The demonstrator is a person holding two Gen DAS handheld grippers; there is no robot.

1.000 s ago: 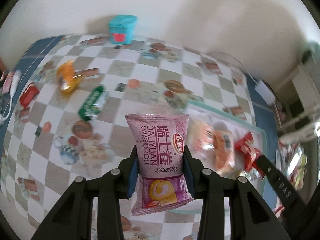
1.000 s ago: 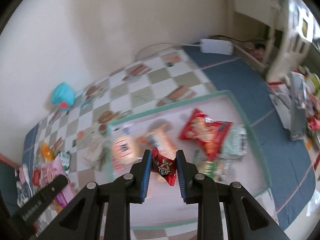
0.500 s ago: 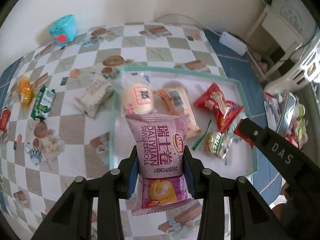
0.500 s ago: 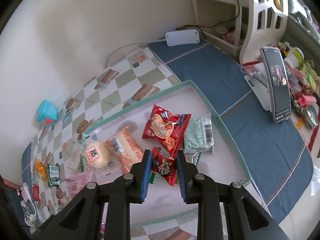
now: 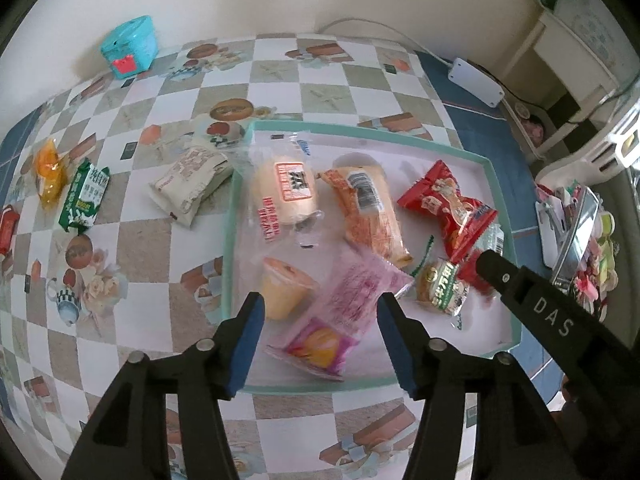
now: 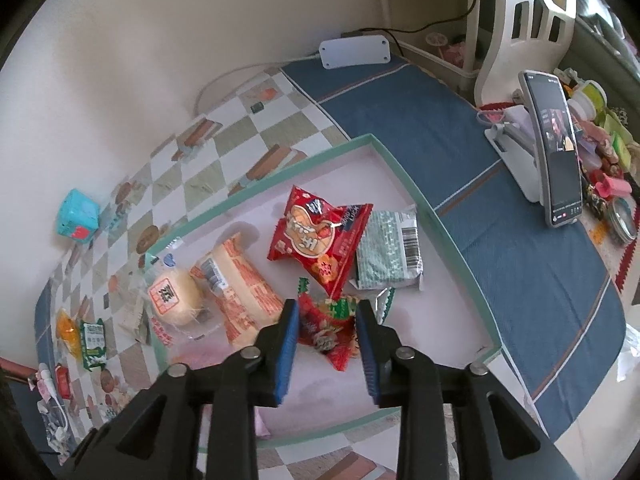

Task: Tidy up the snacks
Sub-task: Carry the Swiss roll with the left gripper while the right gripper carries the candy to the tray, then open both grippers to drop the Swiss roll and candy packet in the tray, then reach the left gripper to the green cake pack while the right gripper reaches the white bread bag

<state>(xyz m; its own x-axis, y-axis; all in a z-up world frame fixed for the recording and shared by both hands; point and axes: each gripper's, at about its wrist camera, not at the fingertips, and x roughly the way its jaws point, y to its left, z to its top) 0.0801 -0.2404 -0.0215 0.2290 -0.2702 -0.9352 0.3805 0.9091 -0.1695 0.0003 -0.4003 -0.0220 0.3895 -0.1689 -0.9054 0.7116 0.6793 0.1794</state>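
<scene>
A white tray with a teal rim [image 5: 230, 240] lies on the checked tablecloth. My left gripper [image 5: 320, 308] hangs over its near side, jaws opening. The pink Swiss roll packet [image 5: 352, 292] lies loose on the tray floor below them, touching neither pad. My right gripper [image 6: 327, 312] is over the tray's near right part, jaws opening. A small red packet [image 6: 328, 332] shows blurred between them, free of the pads. One right finger [image 5: 520, 292] juts into the left wrist view.
In the tray lie a bun packet [image 5: 286, 196], orange bread packet [image 5: 368, 216], red cracker bag [image 6: 316, 240], jelly cup [image 5: 282, 284] and green-white pack [image 6: 388, 252]. Left of it lie beige [image 5: 188, 184], green [image 5: 84, 196] and orange [image 5: 50, 172] packets. A phone stand [image 6: 556, 152] is at right.
Both grippers came over the tray, sank a little and opened. The pink packet dropped from the left jaws onto the tray; the small red packet came free of the right pads.
</scene>
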